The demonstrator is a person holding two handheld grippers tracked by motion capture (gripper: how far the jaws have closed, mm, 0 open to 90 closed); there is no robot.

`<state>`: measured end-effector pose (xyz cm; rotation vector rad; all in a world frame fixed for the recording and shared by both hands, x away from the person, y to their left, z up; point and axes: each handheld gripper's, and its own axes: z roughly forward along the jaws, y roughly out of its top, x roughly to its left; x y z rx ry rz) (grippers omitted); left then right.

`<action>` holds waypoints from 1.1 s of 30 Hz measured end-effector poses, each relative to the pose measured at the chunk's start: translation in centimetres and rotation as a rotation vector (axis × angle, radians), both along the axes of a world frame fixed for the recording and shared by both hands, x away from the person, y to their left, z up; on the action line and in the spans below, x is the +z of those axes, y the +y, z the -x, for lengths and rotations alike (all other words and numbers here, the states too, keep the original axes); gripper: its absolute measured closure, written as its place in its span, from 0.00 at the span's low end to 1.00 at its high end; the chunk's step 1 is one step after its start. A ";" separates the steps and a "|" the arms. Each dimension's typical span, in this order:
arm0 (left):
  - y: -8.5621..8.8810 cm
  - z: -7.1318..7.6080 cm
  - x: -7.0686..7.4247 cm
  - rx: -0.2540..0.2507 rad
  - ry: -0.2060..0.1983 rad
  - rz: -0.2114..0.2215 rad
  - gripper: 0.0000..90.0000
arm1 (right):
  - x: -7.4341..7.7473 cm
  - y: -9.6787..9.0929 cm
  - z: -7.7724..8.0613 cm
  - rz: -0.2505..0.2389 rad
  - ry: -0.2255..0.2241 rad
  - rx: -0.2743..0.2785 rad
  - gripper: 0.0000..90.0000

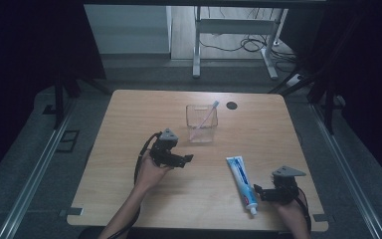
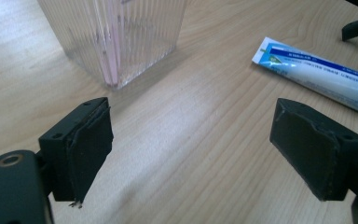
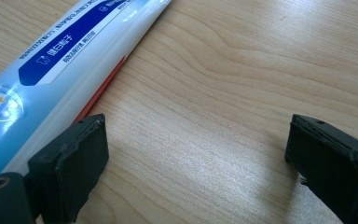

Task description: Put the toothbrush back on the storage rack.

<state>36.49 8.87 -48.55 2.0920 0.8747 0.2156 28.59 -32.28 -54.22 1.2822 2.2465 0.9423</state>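
Note:
A clear ribbed plastic cup point(image 1: 201, 123) stands upright in the middle of the wooden table point(image 1: 129, 124), with a pink-handled toothbrush point(image 1: 208, 115) leaning in it. A white and blue toothpaste tube point(image 1: 242, 179) lies flat at the front right. My left gripper point(image 1: 185, 160) is open just in front of the cup, low over bare wood; in the left gripper view point(image 2: 205, 154) the cup point(image 2: 116, 37) is ahead at the left and the tube point(image 2: 321, 74) at the right. My right gripper point(image 3: 200, 158) is open beside the tube point(image 3: 74, 60), which lies outside its left jaw.
A small black round disc point(image 1: 232, 105) sits on the table behind the cup. Beyond the far edge stand the legs of a metal desk frame point(image 1: 197, 45) with cables on the floor. Dark curtains hang on both sides.

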 end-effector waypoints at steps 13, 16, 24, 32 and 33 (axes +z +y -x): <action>1.3 2.6 -1.6 0.018 -0.028 -0.052 0.11 | 0.0 0.0 0.0 0.000 -0.001 0.000 0.06; 1.5 3.2 -2.1 0.023 -0.031 -0.066 0.10 | 0.0 0.0 0.0 0.000 -0.001 0.000 0.06; 2.1 4.6 -3.9 0.035 -0.032 -0.110 0.09 | 0.0 0.0 0.0 0.000 0.000 -0.001 0.06; 2.4 5.4 -5.1 0.036 -0.010 -0.133 0.08 | 0.0 0.0 0.0 0.001 -0.002 0.002 0.06; 2.4 5.4 -5.3 0.033 -0.005 -0.141 0.07 | 0.0 0.0 0.0 0.001 -0.002 0.001 0.06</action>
